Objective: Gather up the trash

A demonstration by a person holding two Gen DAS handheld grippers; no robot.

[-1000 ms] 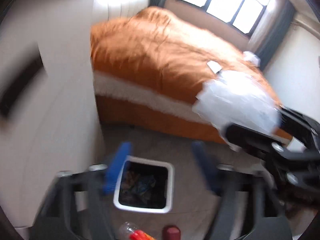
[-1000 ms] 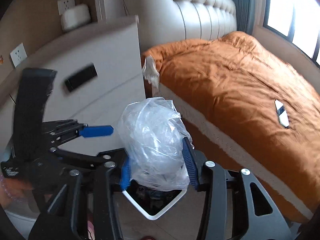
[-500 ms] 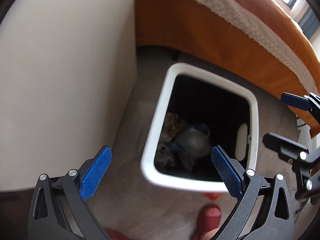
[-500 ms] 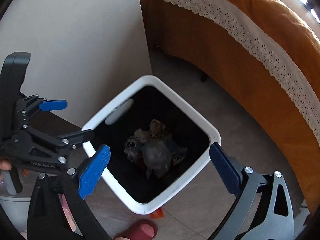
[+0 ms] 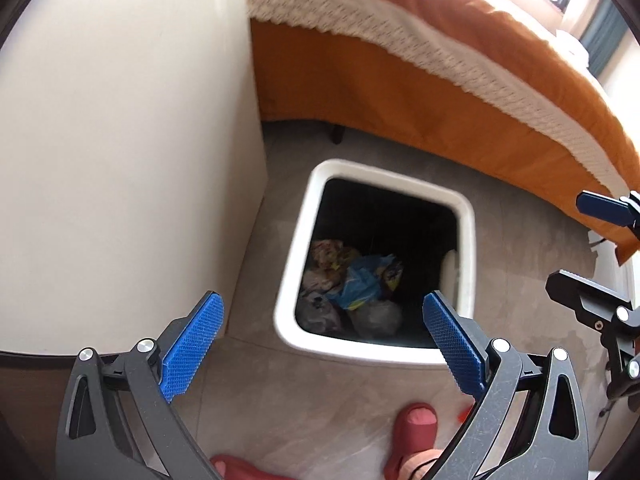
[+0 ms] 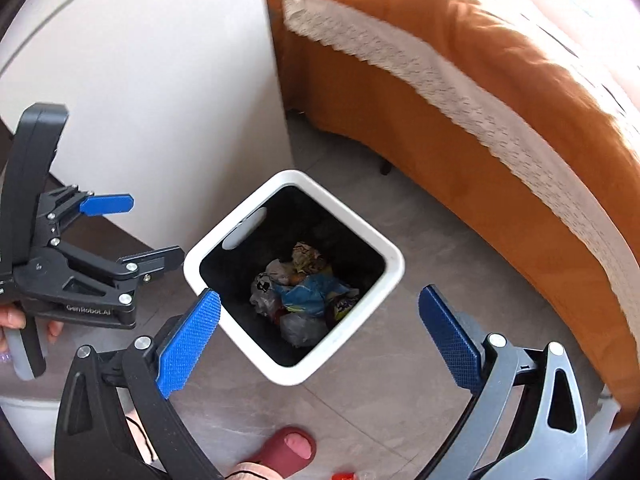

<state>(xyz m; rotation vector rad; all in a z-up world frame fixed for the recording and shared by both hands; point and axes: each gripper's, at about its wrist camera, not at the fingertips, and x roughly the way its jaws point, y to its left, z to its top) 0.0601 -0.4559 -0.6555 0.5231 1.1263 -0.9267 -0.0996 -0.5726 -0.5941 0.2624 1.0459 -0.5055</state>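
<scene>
A white square bin (image 5: 304, 248) with a black inside stands on the grey floor, with crumpled wrappers, a blue packet (image 5: 360, 284) and a clear plastic bag (image 5: 376, 318) at its bottom. My left gripper (image 5: 320, 304) hangs above the bin's near edge, open wide with nothing between its blue pads. In the right wrist view the same bin (image 6: 384, 292) holds the clear bag (image 6: 298, 328). My right gripper (image 6: 320, 296) hovers over it, also open and empty. The left gripper (image 6: 152, 232) shows beside the bin's left corner, and the right gripper (image 5: 588, 248) shows at the far right.
A bed with an orange cover (image 6: 460, 80) and white lace trim runs along the right. A white cabinet side (image 5: 120, 140) stands left of the bin. A person's feet in red slippers (image 5: 414, 428) are near the bottom edge, and a small orange scrap (image 5: 464, 412) lies on the floor.
The right gripper held a clear plastic bag above the bin; it has let go and the bag lies inside. Both grippers opened wide, dropped lower and tilted down over the bin.
</scene>
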